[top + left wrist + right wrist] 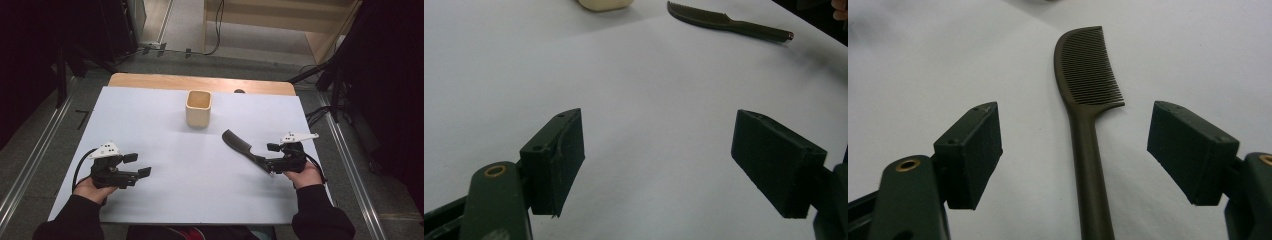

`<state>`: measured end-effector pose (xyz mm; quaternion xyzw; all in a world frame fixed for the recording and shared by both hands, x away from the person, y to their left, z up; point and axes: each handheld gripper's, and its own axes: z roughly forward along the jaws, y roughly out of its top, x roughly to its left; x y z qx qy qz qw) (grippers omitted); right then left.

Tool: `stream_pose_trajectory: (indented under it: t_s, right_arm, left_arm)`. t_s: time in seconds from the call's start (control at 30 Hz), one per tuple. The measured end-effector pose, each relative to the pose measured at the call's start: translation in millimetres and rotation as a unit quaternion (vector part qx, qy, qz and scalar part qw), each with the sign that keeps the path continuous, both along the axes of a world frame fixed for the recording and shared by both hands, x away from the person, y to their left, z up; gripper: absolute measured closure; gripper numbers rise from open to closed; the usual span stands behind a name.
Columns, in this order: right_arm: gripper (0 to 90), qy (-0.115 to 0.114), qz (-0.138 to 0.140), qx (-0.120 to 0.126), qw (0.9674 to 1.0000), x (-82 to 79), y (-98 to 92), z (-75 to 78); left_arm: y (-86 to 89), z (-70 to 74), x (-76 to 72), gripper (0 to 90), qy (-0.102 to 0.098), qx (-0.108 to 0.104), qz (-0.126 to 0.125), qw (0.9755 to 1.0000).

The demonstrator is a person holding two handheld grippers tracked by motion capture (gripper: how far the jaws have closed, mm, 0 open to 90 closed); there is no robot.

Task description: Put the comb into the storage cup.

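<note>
- At centre right of the high view, we see the dark comb (239,145) lying flat on the white sheet (165,130), handle toward our right gripper (270,156).
- Our right gripper's jaws stand wide apart astride the handle, gripping nothing.
- At lower left, our left gripper (137,164) gapes wide, empty.
- Upper centre: a cream cup (198,108).

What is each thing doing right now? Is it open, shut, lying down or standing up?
Right gripper: open, jaws on either side of the comb's handle, not closed on it.
Left gripper: open, nothing between its jaws.
Comb: lying flat on the white sheet, not lifted.
Cup: standing upright; looks empty.
White sheet: spread flat over the table.
</note>
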<state>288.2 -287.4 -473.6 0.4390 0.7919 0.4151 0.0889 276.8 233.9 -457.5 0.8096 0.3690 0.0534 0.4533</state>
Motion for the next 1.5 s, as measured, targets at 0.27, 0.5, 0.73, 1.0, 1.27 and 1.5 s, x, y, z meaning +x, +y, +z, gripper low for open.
stream_pose_trajectory:
  t_s: [0.27, 0.5, 0.73, 1.0, 1.27, 1.5]
  right_arm:
    - [20.1, 0.005, -0.006, 0.002, 1.0, 9.6, -11.3, -3.7]
    - [20.1, 0.011, -0.016, -0.001, 0.9998, 14.7, -21.3, -10.0]
    - [20.1, 0.012, -0.022, 0.0, 0.9997, 14.8, -19.4, -14.1]
    - [20.3, 0.02, -0.024, -0.008, 0.9995, 11.6, -17.2, -21.2]
    - [21.2, 0.026, -0.022, -0.013, 0.9993, 8.4, -13.7, -29.7]
    - [22.0, 0.033, -0.01, -0.04, 0.9986, 5.4, -10.9, -37.2]
  left_arm:
    - [-0.8, -0.1, 0.2, 21.8, 0.001, -0.002, -0.004, 1.0]
    - [-0.6, 0.1, 0.2, 21.8, 0.001, -0.003, -0.002, 1.0]
    - [0.0, 0.0, 0.9, 21.8, 0.0, -0.004, 0.0, 1.0]
    - [-0.1, 0.6, 2.6, 21.9, 0.0, -0.007, 0.0, 1.0]
    - [-1.0, 1.1, 3.5, 21.8, -0.001, -0.005, -0.001, 1.0]
    - [-1.2, 1.3, 5.1, 21.8, -0.001, -0.008, -0.002, 1.0]
